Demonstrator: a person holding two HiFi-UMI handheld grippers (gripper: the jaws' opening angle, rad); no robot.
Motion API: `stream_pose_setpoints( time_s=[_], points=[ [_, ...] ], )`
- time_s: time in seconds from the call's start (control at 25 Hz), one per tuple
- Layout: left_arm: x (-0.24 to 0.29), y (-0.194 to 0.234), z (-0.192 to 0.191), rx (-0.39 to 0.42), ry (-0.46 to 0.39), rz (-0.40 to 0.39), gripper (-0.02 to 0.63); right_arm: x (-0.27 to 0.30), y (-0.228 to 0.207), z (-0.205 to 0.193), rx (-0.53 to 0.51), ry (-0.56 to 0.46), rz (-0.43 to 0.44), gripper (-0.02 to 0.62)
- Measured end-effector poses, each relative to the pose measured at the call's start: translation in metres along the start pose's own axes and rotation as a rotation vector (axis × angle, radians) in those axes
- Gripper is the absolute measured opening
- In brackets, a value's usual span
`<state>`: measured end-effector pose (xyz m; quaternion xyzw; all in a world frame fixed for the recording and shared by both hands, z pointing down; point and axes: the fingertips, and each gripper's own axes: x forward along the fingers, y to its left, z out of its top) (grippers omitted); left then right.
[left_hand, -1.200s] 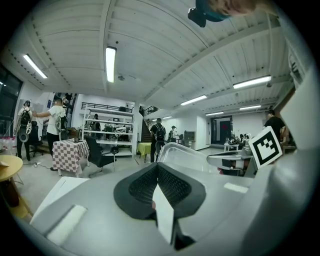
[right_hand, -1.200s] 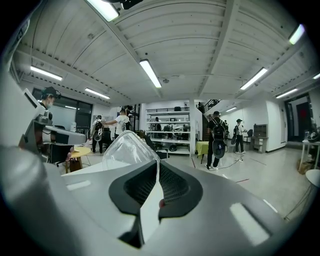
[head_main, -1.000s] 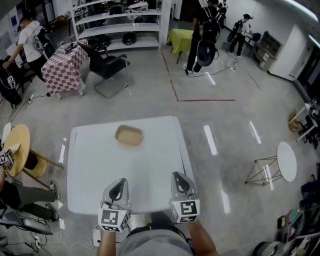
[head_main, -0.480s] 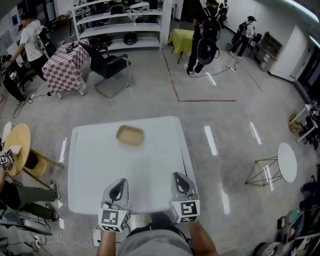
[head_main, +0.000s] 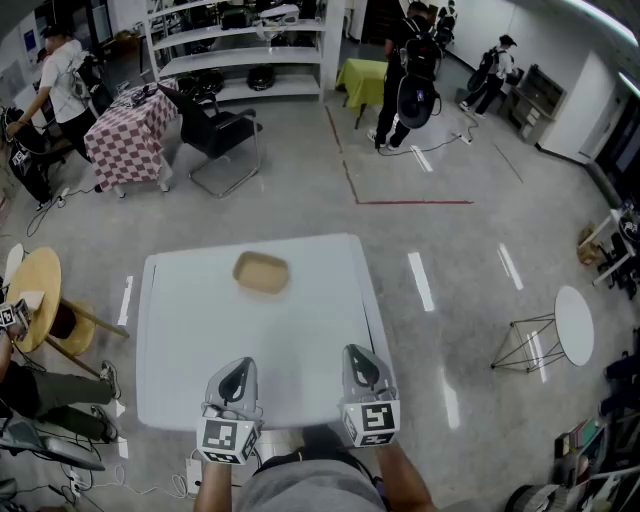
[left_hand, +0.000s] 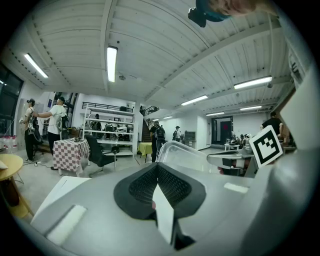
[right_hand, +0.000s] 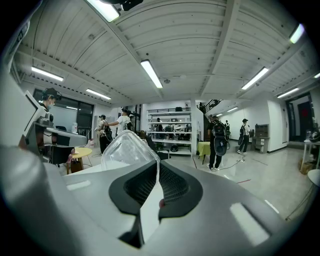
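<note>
A workshop's glossy grey floor (head_main: 300, 200) carries a white square table (head_main: 180, 330). At its near edge, the left gripper (head_main: 236, 374) and right gripper (head_main: 361, 366) hover with jaws pressed together, each bearing a black-and-white square marker. A shallow tan tray (head_main: 261, 272) lies well apart, near the far edge.
</note>
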<state>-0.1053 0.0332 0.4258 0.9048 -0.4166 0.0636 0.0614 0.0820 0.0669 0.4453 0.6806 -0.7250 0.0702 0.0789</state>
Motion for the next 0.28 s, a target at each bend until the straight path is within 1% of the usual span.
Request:
stream_pose_setpoints(
  time_s=[0.28],
  points=[
    [0.0024,0.0,0.0044,-0.001,0.001,0.002,0.011,0.0018,-0.0018,0.0046,0.002,0.0,0.001,0.02]
  ],
)
